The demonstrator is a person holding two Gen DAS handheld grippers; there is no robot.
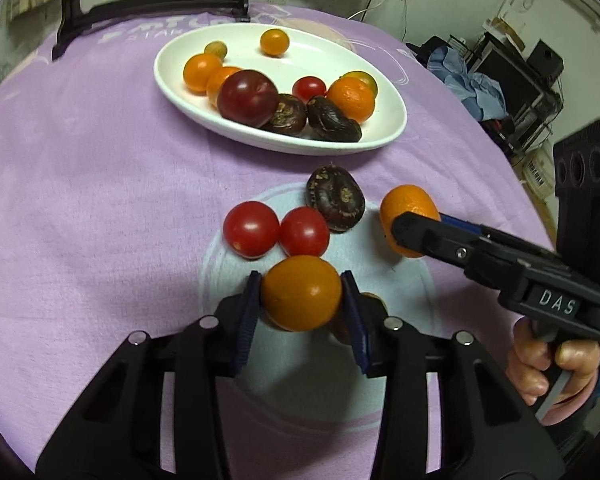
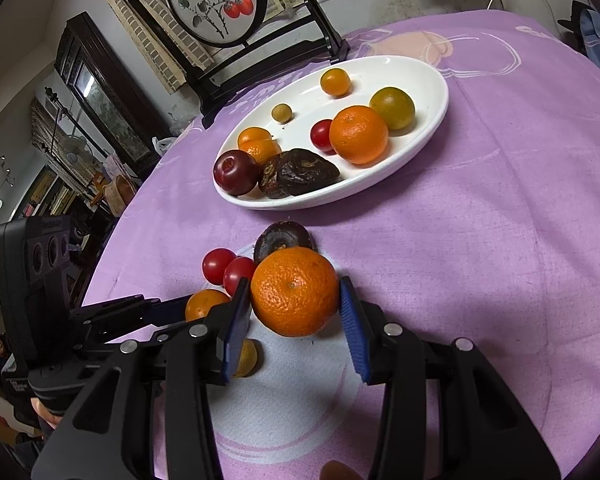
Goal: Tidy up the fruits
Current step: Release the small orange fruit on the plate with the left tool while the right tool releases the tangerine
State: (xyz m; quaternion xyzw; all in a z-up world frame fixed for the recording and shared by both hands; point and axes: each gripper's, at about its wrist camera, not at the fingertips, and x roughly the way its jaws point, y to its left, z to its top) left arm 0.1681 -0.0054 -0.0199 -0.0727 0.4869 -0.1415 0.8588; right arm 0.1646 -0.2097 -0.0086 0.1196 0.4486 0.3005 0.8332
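Note:
My left gripper (image 1: pixel 301 294) is shut on an orange tomato (image 1: pixel 300 293), which also shows in the right wrist view (image 2: pixel 204 304). My right gripper (image 2: pixel 296 316) is shut on a mandarin (image 2: pixel 295 291), which also shows in the left wrist view (image 1: pixel 408 206). On the cloth lie two red cherry tomatoes (image 1: pixel 251 229) (image 1: pixel 304 231) and a dark chestnut-like fruit (image 1: pixel 335 198). The white oval plate (image 1: pixel 388 136) holds several fruits: oranges, small tomatoes, a dark plum (image 1: pixel 247 98) and dark fruits.
A purple cloth (image 1: pixel 80 200) covers the round table. A dark wooden screen stand (image 2: pixel 228 12) is behind the plate. A small yellow fruit (image 2: pixel 246 358) lies under my right gripper's left finger. Cluttered shelves stand beyond the table edges.

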